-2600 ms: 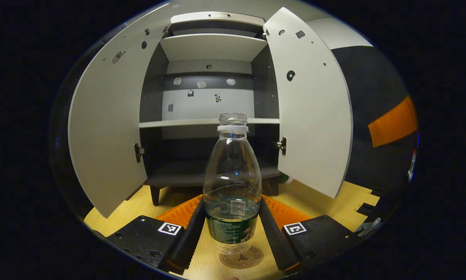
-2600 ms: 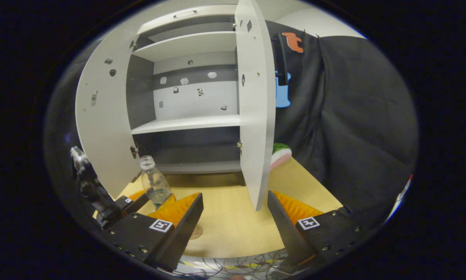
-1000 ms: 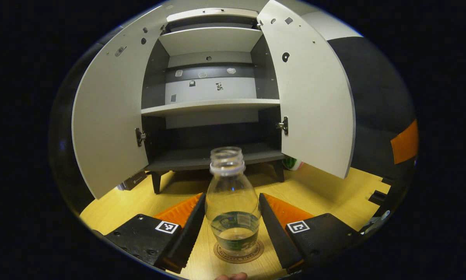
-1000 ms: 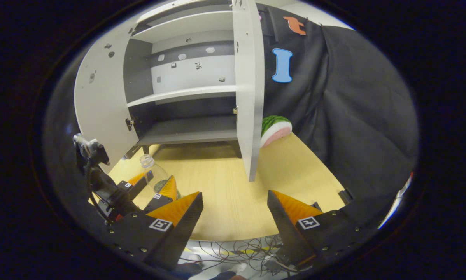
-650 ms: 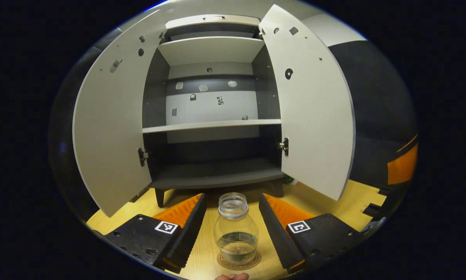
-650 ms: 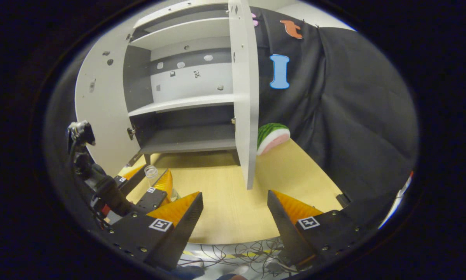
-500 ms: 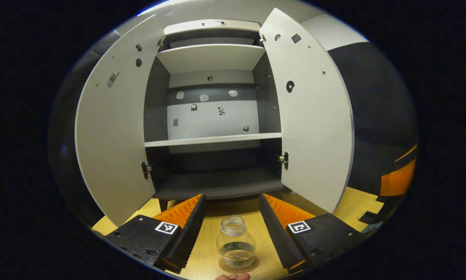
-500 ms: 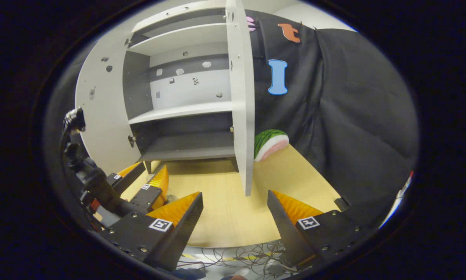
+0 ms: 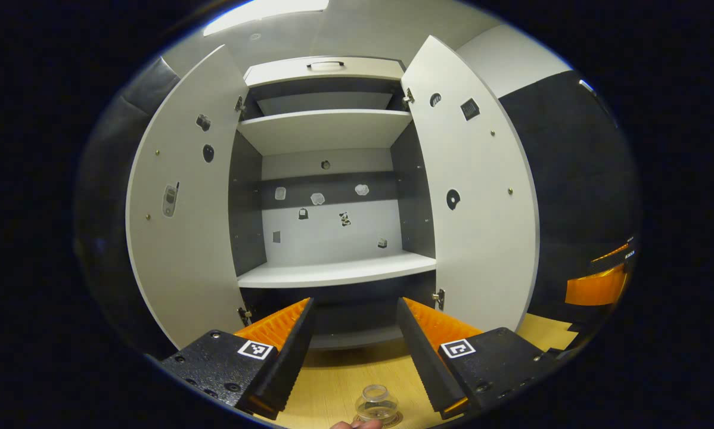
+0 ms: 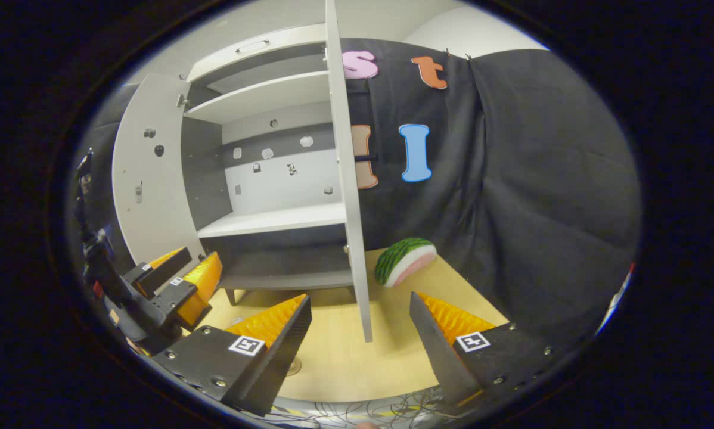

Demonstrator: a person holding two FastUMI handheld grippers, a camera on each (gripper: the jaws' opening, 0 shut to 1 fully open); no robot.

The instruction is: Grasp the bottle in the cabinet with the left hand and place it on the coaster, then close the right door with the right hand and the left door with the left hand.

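A clear bottle point(image 9: 378, 405) without a cap stands upright on the wooden table point(image 9: 333, 387), low in the left gripper view. It is below and between the fingers of my left gripper point(image 9: 356, 302), which is open and holds nothing. Ahead is the cabinet point(image 9: 333, 271), with its left door point(image 9: 184, 208) and right door point(image 9: 476, 208) both swung wide. In the right gripper view my right gripper point(image 10: 360, 298) is open, and the right door's edge point(image 10: 350, 196) stands just beyond its fingertips. The left gripper point(image 10: 172, 280) hangs at the left of that view.
A watermelon slice point(image 10: 404, 260) lies on the table right of the cabinet, against the black cloth wall point(image 10: 512, 179). Cables point(image 10: 357, 411) trail below the table's near edge. The cabinet's shelves are bare. A person's fingertip point(image 9: 360, 424) shows at the bottom edge.
My left gripper set the bottle down on the coaster, let go and rose away from it. My right gripper tilted up and moved closer to the right door's edge.
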